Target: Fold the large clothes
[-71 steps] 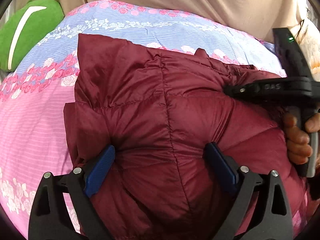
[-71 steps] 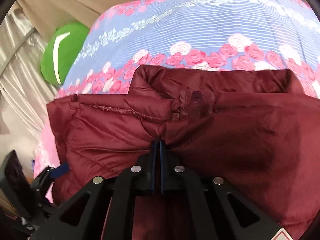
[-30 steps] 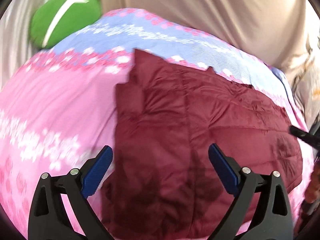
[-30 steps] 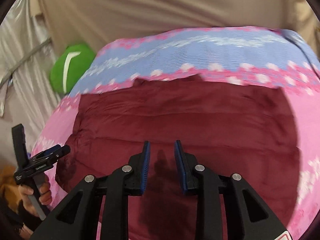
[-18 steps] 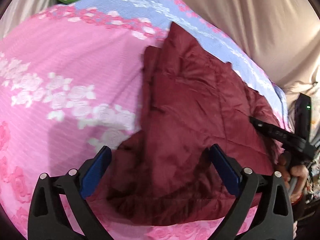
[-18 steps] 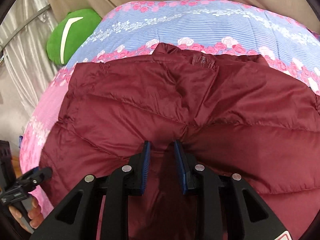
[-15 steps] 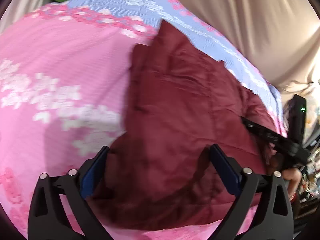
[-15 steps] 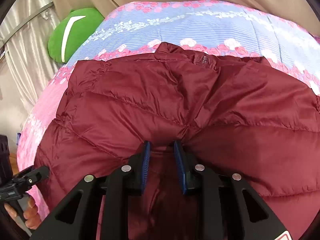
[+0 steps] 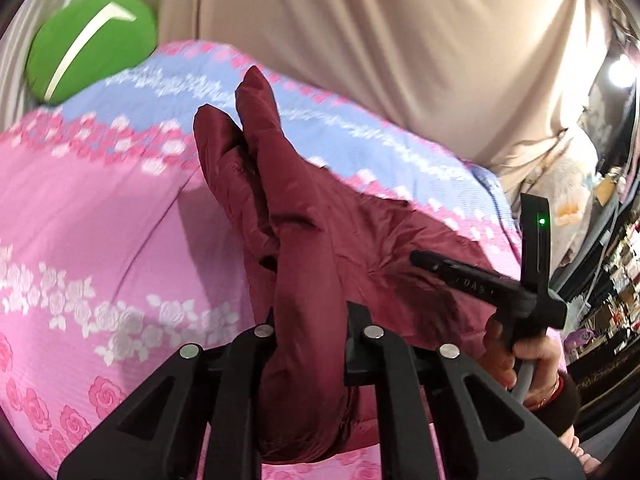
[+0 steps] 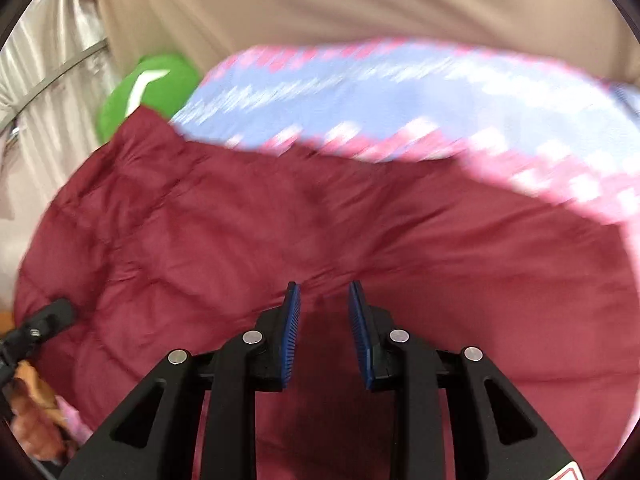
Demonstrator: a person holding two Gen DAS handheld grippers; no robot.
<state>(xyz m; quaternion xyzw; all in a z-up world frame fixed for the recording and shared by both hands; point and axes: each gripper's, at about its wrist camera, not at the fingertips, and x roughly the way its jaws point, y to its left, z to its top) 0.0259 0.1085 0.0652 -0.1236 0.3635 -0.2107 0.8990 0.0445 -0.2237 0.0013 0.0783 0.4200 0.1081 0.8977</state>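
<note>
The left gripper (image 9: pixel 310 344) jaws have just closed, pinching a thick fold of the maroon jacket (image 9: pixel 304 240) off the bed (image 9: pixel 100 240), while the right gripper (image 10: pixel 322 334) jaws stand slightly apart, seemingly holding nothing, so the slippery bulk may slide free.

Two fisheye wrist views look forward and down, close over a bed (image 9: pixel 100 216). Both show the dark red jacket (image 10: pixel 280 220) and green cushion (image 9: pixel 92 40).
</note>
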